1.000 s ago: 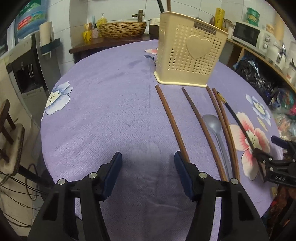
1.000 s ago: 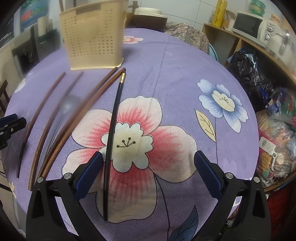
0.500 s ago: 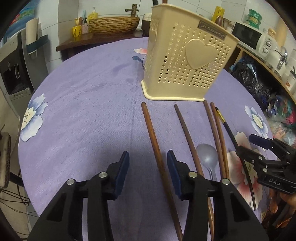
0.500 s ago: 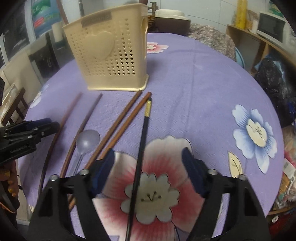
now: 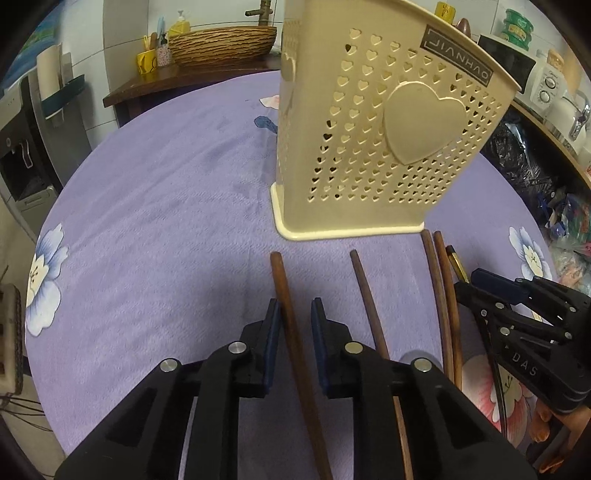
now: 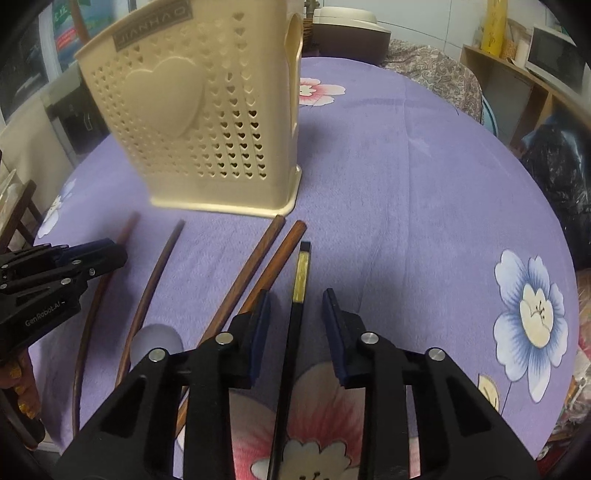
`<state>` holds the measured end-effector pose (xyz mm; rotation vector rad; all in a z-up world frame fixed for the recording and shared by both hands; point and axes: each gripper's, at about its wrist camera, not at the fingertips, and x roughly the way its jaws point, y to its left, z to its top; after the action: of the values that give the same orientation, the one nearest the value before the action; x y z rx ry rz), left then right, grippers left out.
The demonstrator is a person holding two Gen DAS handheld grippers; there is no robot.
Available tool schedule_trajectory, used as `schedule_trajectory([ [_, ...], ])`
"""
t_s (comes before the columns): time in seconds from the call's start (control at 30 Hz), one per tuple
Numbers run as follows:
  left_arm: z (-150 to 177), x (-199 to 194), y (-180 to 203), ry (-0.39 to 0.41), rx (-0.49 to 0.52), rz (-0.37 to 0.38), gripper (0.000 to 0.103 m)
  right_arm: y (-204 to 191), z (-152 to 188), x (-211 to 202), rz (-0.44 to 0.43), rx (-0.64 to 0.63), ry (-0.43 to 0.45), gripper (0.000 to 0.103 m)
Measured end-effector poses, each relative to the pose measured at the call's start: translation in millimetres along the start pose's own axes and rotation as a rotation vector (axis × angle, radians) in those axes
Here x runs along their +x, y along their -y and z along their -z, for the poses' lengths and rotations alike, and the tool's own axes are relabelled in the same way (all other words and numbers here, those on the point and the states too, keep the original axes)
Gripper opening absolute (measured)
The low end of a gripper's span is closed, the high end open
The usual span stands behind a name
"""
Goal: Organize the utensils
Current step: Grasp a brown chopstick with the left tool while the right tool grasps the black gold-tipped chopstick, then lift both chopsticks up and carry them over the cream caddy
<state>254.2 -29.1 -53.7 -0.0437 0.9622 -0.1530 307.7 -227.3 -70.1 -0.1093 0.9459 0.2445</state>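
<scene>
A cream perforated utensil holder stands upright on the purple tablecloth. Several long brown chopsticks lie in front of it. My left gripper straddles the leftmost brown chopstick; its jaws are narrow, with a small gap still showing on the right side. My right gripper is open around a black chopstick with a gold tip, clear of it on both sides. A grey spoon lies between the brown sticks. Each gripper shows in the other's view: left gripper, right gripper.
The round table drops off close behind both grippers. A woven basket sits on a far counter, a water dispenser stands left, black bags and a shelf with a microwave lie right. A rice cooker is behind the holder.
Both grippers have moved forward toward the holder and narrowed their jaws, the left around the leftmost brown chopstick, the right around the black one.
</scene>
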Motion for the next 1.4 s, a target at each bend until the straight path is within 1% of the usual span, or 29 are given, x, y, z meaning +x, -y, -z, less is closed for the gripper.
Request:
schedule_trajectory([
  [0.1,-3,2,3,0.002,0.011,-0.013,0.012,-2,-5,3,0.001,-0.009,0.001,0.022],
  [0.13,-3,2,3,0.002,0.013,-0.014,0.010,-2,-6,4,0.002,-0.012,0.002,0.019],
  [0.3,-4,2,6,0.001,0.023,-0.016,0.010,-5,-12,7,0.012,-0.036,0.005,0.009],
  [0.4,-4,2,7,0.008,0.030,-0.018,0.009,-8,-11,7,0.023,-0.051,0.010,0.009],
  [0.5,-3,2,7,0.014,0.032,-0.015,0.009,-8,-10,6,0.013,-0.048,0.014,0.009],
  [0.63,-7,1,1,0.025,0.013,0.007,0.009,-5,-8,0,-0.002,-0.024,0.034,0.008],
  [0.77,-8,-15,0,0.078,0.014,0.017,0.009,1,-6,-23,-0.053,0.012,0.090,0.008],
  [0.87,-11,-44,1,0.149,0.014,0.052,0.009,5,-5,-53,-0.101,0.032,0.158,0.008],
  [0.97,-14,-82,0,0.235,0.010,0.090,0.009,10,-4,-89,-0.149,0.042,0.237,0.008],
  [1.13,-17,-130,1,0.337,0.012,0.143,0.009,20,-4,-140,-0.232,0.057,0.341,0.008],
  [1.23,-19,-151,1,0.371,0.014,0.182,0.008,24,-3,-166,-0.277,0.054,0.379,0.008],
  [1.3,-20,-163,2,0.396,0.024,0.193,0.008,28,-6,-180,-0.306,0.056,0.397,0.008],
  [1.4,-22,-175,2,0.432,0.031,0.198,0.008,28,-6,-195,-0.301,0.038,0.422,0.008],
])
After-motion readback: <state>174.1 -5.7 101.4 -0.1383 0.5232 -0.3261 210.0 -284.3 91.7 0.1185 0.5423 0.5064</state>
